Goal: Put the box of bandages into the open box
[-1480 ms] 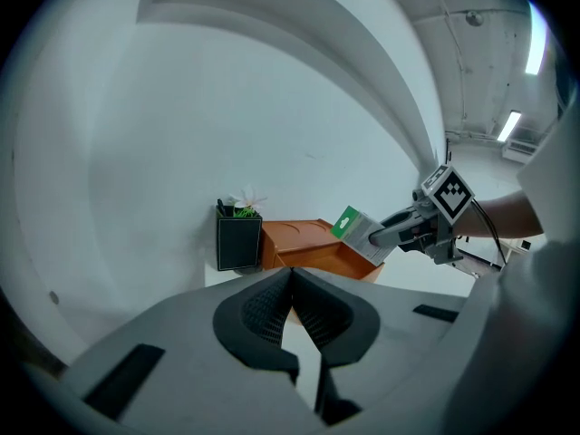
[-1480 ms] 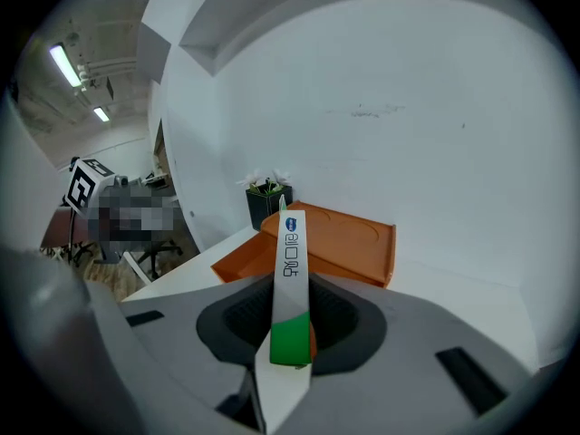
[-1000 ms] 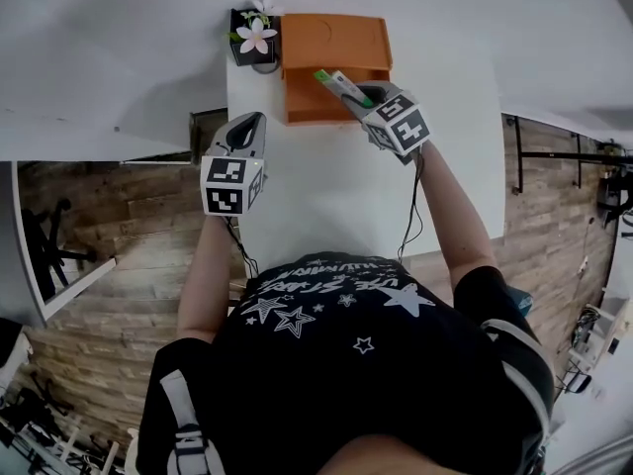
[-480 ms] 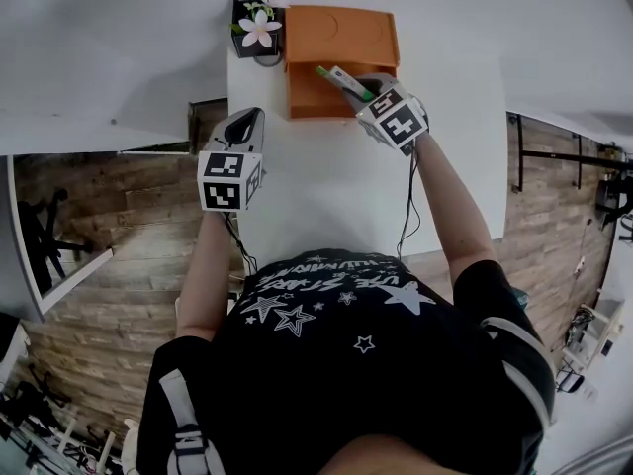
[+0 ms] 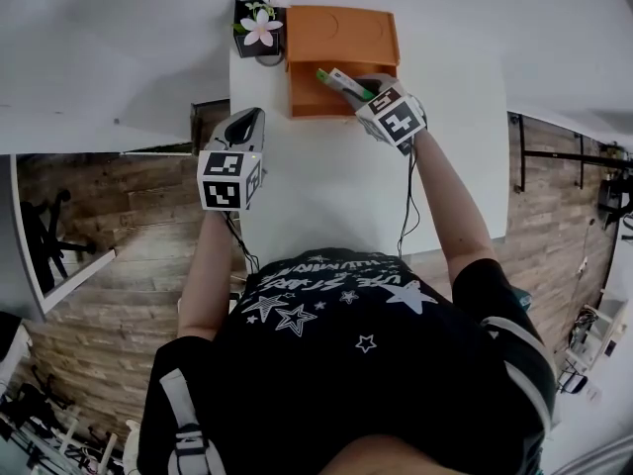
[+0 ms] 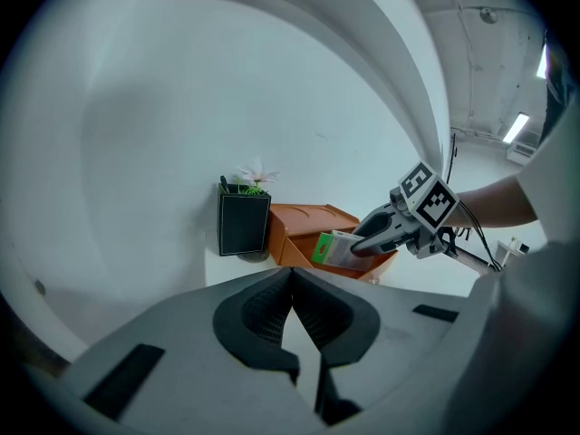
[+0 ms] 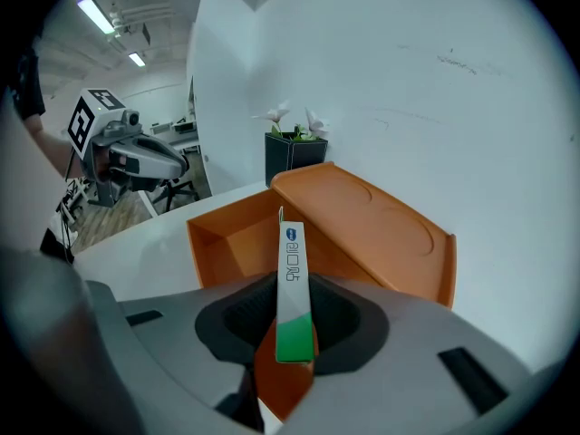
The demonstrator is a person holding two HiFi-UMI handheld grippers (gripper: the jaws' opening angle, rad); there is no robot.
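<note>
The white and green box of bandages [image 5: 334, 79] is clamped edge-on in my right gripper [image 5: 362, 88], which is shut on it. It hangs tilted over the front part of the open orange box [image 5: 341, 36], whose lid stands open at the back of the white table [image 5: 326, 186]. In the right gripper view the bandage box [image 7: 292, 279] points into the orange box [image 7: 231, 234]. My left gripper [image 5: 247, 124] is shut and holds nothing, at the table's left edge. From there I see the bandage box [image 6: 332, 248] above the orange box [image 6: 297, 229].
A black pot with a pale flower [image 5: 257, 30] stands right against the orange box's left side, by the white wall. The table's left and right edges drop to a wooden floor [image 5: 119, 255].
The right gripper has edged slightly farther over the orange box with the bandage box. The left gripper has hardly moved.
</note>
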